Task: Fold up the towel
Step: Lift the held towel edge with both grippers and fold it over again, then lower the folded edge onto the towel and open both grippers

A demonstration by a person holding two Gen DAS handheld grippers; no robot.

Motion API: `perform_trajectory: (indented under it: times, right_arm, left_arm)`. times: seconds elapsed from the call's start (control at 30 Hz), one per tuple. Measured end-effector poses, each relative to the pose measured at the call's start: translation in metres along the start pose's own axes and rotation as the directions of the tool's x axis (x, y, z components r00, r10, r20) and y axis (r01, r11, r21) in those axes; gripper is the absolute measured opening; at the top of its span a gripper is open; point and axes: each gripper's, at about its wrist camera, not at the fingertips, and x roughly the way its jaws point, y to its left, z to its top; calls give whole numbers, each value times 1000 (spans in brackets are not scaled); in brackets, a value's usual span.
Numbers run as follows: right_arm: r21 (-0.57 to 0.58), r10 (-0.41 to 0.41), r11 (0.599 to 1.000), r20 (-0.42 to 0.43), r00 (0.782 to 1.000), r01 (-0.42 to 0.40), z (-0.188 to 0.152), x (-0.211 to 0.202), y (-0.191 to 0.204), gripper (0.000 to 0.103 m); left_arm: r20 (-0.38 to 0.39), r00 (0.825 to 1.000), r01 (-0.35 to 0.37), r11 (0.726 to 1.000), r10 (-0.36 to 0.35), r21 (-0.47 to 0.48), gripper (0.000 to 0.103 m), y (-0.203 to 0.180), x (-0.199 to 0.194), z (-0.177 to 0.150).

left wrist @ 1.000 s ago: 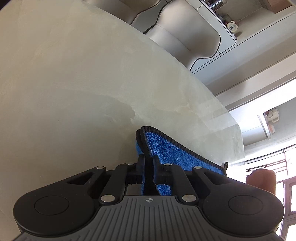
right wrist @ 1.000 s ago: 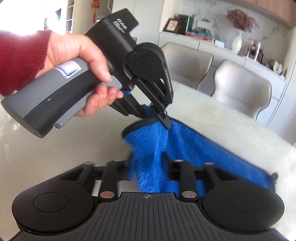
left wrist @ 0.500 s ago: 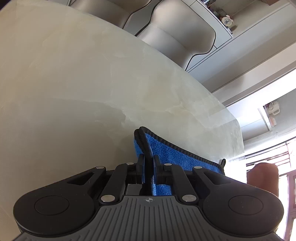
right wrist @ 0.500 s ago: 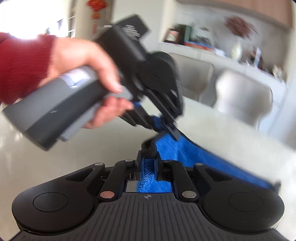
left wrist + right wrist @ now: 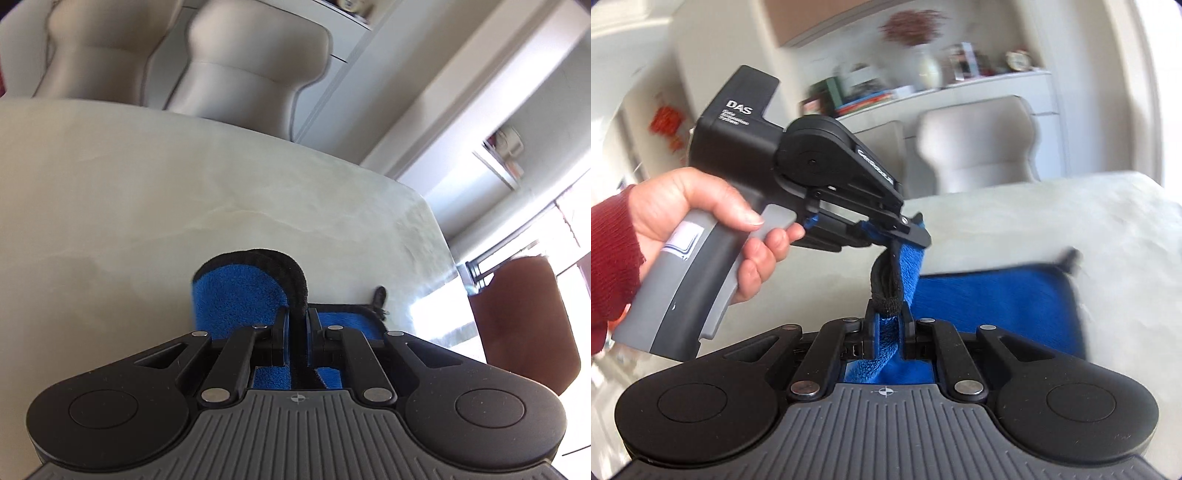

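A blue towel (image 5: pixel 997 299) with black trim lies partly on the pale marble table (image 5: pixel 1034 218); its near end is lifted. My left gripper (image 5: pixel 296 317) is shut on the towel (image 5: pixel 236 295), pinching its black-trimmed edge. In the right wrist view the left gripper (image 5: pixel 916 236) is seen from the side, held in a hand, clamping the same raised edge. My right gripper (image 5: pixel 888 317) is shut on the towel's edge just below it. A short twisted strip of towel runs between the two grippers.
Two beige chairs (image 5: pixel 255 70) stand at the table's far side, one also in the right wrist view (image 5: pixel 979 144). A shelf with books and a vase (image 5: pixel 923 70) is behind. The table's far edge (image 5: pixel 424 199) curves toward a bright window. A brown object (image 5: pixel 524 317) is at right.
My right gripper closed on the towel edge. Both grippers swung and lifted the edge; the views turned toward the chairs, and the towel's far part lies flatter on the table.
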Motion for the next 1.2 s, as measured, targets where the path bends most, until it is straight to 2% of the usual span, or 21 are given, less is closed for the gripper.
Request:
perform_trajectory:
  times: [0.27, 0.5, 0.6, 0.67, 0.7, 0.73, 1.0, 1.07, 1.2]
  right_arm:
    - [184, -74, 980, -25, 997, 78, -21, -20, -56, 10]
    - [261, -83, 961, -33, 996, 89, -29, -24, -82, 11]
    - [276, -82, 957, -30, 996, 87, -32, -27, -88, 17]
    - [275, -90, 956, -37, 995, 97, -32, -26, -89, 31]
    - [275, -93, 956, -40, 995, 100, -32, -26, -89, 33]
    - [277, -91, 956, -41, 995, 98, -31, -26, -89, 36]
    - [214, -106, 970, -49, 993, 114, -25, -18, -85, 36]
    - [213, -106, 971, -47, 993, 113, -23, -17, -86, 37]
    - [211, -96, 972, -45, 994, 104, -19, -17, -87, 38]
  left_arm:
    - [-50, 999, -7, 993, 13, 117, 7, -52, 43, -17]
    - [-59, 997, -39, 978, 52, 203, 7, -80, 57, -32]
    - [-61, 996, -52, 974, 67, 222, 8, -83, 58, -37]
    - [-64, 995, -56, 973, 72, 226, 8, -84, 61, -38]
    - [-66, 995, -55, 973, 71, 225, 8, -84, 61, -38]
    - [-68, 995, -52, 973, 69, 226, 9, -83, 59, -38]
    - [-87, 995, -19, 969, 42, 246, 17, -90, 58, -41]
    - [-89, 996, 11, 970, 11, 241, 24, -89, 55, -41]
    - [-51, 997, 74, 972, -64, 225, 30, -80, 35, -43]
